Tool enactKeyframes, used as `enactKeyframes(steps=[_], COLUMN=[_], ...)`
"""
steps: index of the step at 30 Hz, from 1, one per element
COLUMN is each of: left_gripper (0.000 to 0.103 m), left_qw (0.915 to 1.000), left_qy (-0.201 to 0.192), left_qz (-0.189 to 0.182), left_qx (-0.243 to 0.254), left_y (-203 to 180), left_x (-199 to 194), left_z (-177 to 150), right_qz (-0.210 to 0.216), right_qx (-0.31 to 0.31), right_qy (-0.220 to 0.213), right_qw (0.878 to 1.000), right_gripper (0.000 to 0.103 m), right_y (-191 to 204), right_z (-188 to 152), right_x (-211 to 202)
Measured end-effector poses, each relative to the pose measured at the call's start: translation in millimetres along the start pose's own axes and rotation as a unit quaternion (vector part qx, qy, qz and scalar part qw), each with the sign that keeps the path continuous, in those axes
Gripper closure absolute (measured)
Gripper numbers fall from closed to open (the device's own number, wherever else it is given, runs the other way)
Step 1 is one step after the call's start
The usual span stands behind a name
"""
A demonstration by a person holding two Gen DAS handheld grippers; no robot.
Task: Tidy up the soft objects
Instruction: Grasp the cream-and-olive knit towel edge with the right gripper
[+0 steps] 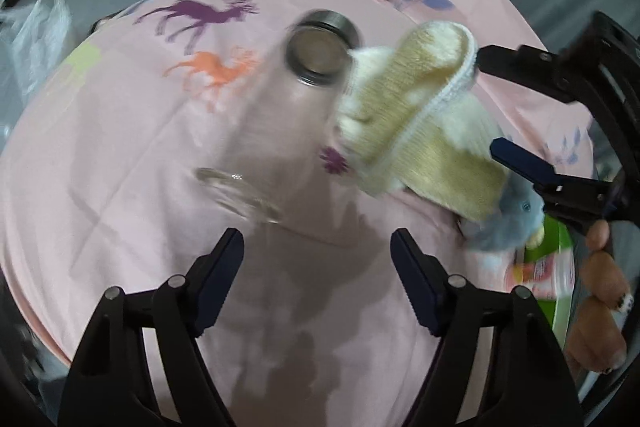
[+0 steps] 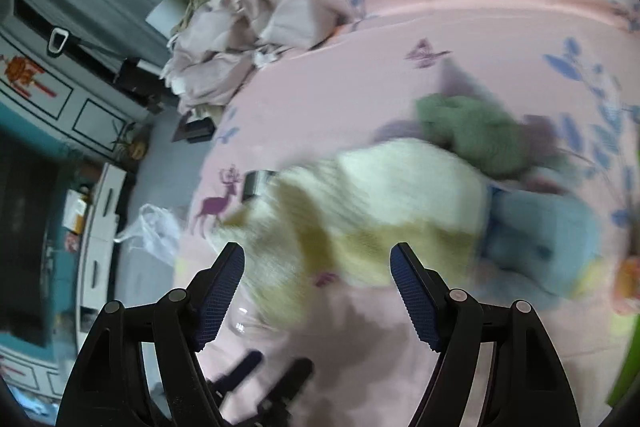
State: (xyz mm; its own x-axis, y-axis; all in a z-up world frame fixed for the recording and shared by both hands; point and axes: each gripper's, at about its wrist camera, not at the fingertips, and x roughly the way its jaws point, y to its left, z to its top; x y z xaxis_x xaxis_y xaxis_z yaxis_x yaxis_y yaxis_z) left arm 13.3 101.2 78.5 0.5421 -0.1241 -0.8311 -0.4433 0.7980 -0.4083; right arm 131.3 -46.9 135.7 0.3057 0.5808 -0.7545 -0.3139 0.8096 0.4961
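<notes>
The cream and tan plush piece (image 1: 416, 115) lies on the pink bed sheet (image 1: 120, 163), and it is the biggest soft thing within reach; its long axis runs, in my left wrist view, from upper left near the metal tin (image 1: 322, 47) down to lower right, where its end meets a small blue-grey plush toy (image 1: 508, 223); in my right wrist view the same piece (image 2: 380, 211) spreads across the middle of the frame, directly ahead of my right gripper (image 2: 318, 287) and just beyond its tips; from my left gripper (image 1: 318, 275) it sits ahead and off to the right, clearly farther away, so I judge the right hand the nearer one for the pick; seen from the left, the right gripper (image 1: 486, 103) has its two fingers astride the piece's right flank, though blur keeps me from saying whether either pad touches it; both grippers stand wide apart with nothing clamped between them; beyond the plush lies a green crumpled cloth (image 2: 472, 135), and a glass rim (image 1: 236, 191) rests on the sheet close ahead of my left gripper.
</notes>
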Motion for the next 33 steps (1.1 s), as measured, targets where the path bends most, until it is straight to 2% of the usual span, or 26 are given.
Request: enactKeyframes(steps=[6, 9, 11, 13, 14, 16, 17, 22, 28, 31, 33], left_gripper=[0.028, 0.029, 0.029, 0.028, 0.027, 0.027, 0.027, 0.027, 0.027, 0.027, 0.027], left_qw=[0.9999, 0.9994, 0.999, 0.9989, 0.9989, 0.9988, 0.9987, 0.998, 0.9963, 0.9952, 0.9954], left_qy=[0.002, 0.004, 0.001, 0.0, -0.001, 0.0, 0.001, 0.001, -0.007, -0.011, -0.011], left_qz=[-0.004, -0.007, -0.007, -0.009, -0.006, -0.004, -0.005, -0.004, -0.003, -0.003, -0.005], left_qx=[-0.016, -0.034, -0.044, -0.046, -0.045, -0.049, -0.05, -0.064, -0.085, -0.097, -0.095], left_y=[2, 9, 12, 14, 15, 17, 17, 23, 31, 34, 33], left_x=[-3, -4, -6, -7, -8, -7, -7, -6, -10, -12, -13], left_z=[1, 2, 3, 5, 5, 5, 5, 7, 10, 10, 10], right_qz=[0.016, -0.018, -0.048, -0.082, -0.095, -0.096, -0.097, -0.054, -0.009, -0.028, -0.019], right_qx=[-0.004, -0.01, -0.006, 0.002, 0.006, 0.007, 0.007, 0.009, -0.023, -0.044, -0.041], right_qy=[0.021, 0.012, -0.002, -0.007, -0.002, 0.003, 0.0, -0.013, -0.076, -0.103, -0.105], right_qw=[1.0, 1.0, 0.999, 0.997, 0.995, 0.995, 0.995, 0.998, 0.997, 0.993, 0.994], right_gripper=[0.026, 0.026, 0.034, 0.054, 0.059, 0.09, 0.094, 0.097, 0.097, 0.097, 0.097], right_y=[20, 22, 16, 7, 1, -7, -11, -20, -6, 5, 6], right_z=[2, 2, 6, 9, 11, 12, 12, 7, -7, -15, -20], right_x=[37, 47, 54, 60, 65, 68, 68, 43, -32, -61, -73])
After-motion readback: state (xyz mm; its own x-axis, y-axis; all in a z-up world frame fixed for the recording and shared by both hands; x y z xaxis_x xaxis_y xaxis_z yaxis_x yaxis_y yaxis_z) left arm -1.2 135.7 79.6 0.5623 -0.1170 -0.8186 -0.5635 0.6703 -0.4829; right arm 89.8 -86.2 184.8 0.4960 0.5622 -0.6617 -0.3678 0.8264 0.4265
